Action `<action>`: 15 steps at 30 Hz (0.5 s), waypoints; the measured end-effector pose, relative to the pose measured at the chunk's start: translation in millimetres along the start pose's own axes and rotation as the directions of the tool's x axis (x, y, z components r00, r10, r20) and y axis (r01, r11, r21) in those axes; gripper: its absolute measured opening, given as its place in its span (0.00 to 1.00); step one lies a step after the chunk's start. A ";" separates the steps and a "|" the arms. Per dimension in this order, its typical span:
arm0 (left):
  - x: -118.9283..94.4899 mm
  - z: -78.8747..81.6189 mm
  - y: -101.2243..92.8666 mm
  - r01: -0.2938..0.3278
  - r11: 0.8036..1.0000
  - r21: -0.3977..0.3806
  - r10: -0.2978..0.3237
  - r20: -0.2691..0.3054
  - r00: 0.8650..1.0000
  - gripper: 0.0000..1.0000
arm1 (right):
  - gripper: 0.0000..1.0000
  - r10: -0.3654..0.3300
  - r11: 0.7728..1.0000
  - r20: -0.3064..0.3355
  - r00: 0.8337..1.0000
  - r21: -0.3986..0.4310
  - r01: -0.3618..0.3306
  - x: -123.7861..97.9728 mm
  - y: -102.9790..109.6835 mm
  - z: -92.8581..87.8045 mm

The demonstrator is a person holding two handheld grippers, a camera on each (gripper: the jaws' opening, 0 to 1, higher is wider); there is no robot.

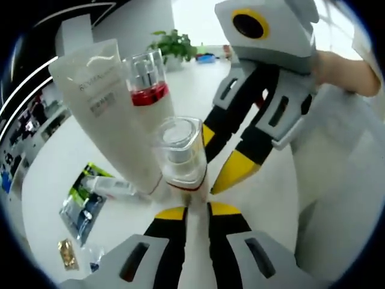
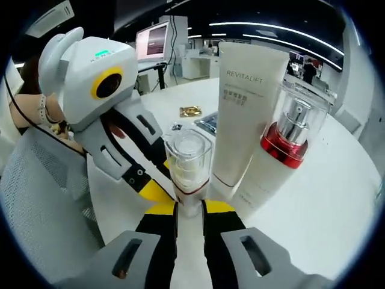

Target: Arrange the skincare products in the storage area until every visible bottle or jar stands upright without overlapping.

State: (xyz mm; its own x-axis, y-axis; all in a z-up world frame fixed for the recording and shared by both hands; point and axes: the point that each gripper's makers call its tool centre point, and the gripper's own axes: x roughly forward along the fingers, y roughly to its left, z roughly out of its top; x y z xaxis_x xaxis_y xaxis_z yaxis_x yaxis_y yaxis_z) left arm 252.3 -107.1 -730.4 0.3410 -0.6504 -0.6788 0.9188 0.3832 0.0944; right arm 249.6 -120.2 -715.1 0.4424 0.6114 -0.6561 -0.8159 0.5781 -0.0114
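- Two grippers are on one thing: the left gripper (image 1: pixel 197 211) and the right gripper (image 2: pixel 190 208) each have both jaws closed against the white body of the clear-capped bottle (image 2: pixel 187 159). It sits well in from the edges of the worktop (image 2: pixel 337 198).
- Seen from the right gripper view, the left gripper comes in from the left and meets the bottle low down, just beneath the cap. I would let one gripper do the carrying and loosen the other first, so the two don't twist the bottle between them.
- The clear-capped bottle looks upright, but I cannot tell whether its base is on the worktop. I would lower it straight and open the jaws only once it is seated.
- Just to its right stands the white tube (image 2: pixel 246 114), cap down and very close, perhaps touching. I would put the bottle down slightly clear of it so that nothing overlaps.
- Right again is the red-banded pump bottle (image 2: pixel 289 141), upright just beside the tube. A nudge to the tube could topple both, so I would back the jaws out along their own line without sweeping sideways.
- A gold sachet (image 1: pixel 67 253) lies nearer the worktop's edge, well apart, and needs no attention.
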 end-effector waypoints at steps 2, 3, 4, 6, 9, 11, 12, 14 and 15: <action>2.6 1.9 -0.7 0.005 1.000 -0.002 -0.005 -0.002 1.000 0.09 | 0.15 -0.005 1.000 0.000 1.000 0.007 0.005 -0.4 -1.9 -1.3; 3.5 3.0 -0.8 0.006 1.000 -0.001 -0.006 -0.001 1.000 0.09 | 0.15 -0.010 1.000 0.001 1.000 0.011 0.010 -0.6 -3.1 -1.8; 4.0 3.6 -0.8 0.007 1.000 -0.001 -0.007 -0.002 1.000 0.09 | 0.15 -0.012 1.000 0.000 1.000 0.014 0.012 -0.7 -3.7 -2.4; 5.1 4.8 0.4 0.008 1.000 0.002 -0.008 -0.004 1.000 0.09 | 0.15 -0.019 1.000 0.000 1.000 0.015 0.019 -0.9 -5.6 -3.4; 7.2 7.5 1.5 0.008 1.000 0.003 -0.008 -0.003 1.000 0.09 | 0.15 -0.029 0.999 -0.004 1.000 0.019 0.029 -1.0 -8.8 -5.5; 8.4 9.7 1.9 0.006 1.000 0.003 -0.006 -0.003 1.000 0.09 | 0.15 -0.035 0.999 -0.005 0.999 0.026 0.035 -1.1 -10.4 -6.5; 9.3 10.3 2.1 0.006 1.000 0.004 -0.006 -0.004 1.000 0.09 | 0.15 -0.040 0.999 -0.005 0.999 0.029 0.040 -1.2 -12.0 -6.9; 11.1 10.9 1.8 0.009 1.000 0.005 -0.009 -0.008 1.000 0.09 | 0.15 -0.044 0.999 -0.007 0.999 0.031 0.044 -1.2 -13.5 -7.6; 11.5 10.7 1.8 0.010 1.000 0.005 -0.010 -0.010 1.000 0.09 | 0.15 -0.046 0.998 -0.006 0.999 0.031 0.047 -1.0 -14.4 -7.7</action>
State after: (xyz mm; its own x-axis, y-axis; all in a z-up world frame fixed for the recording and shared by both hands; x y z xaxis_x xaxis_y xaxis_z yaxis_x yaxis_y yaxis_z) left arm 260.0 -120.9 -730.2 0.3296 -0.6474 -0.6872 0.9232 0.3734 0.0910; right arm 258.0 -133.4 -720.1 0.4776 0.5806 -0.6594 -0.7824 0.6225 -0.0185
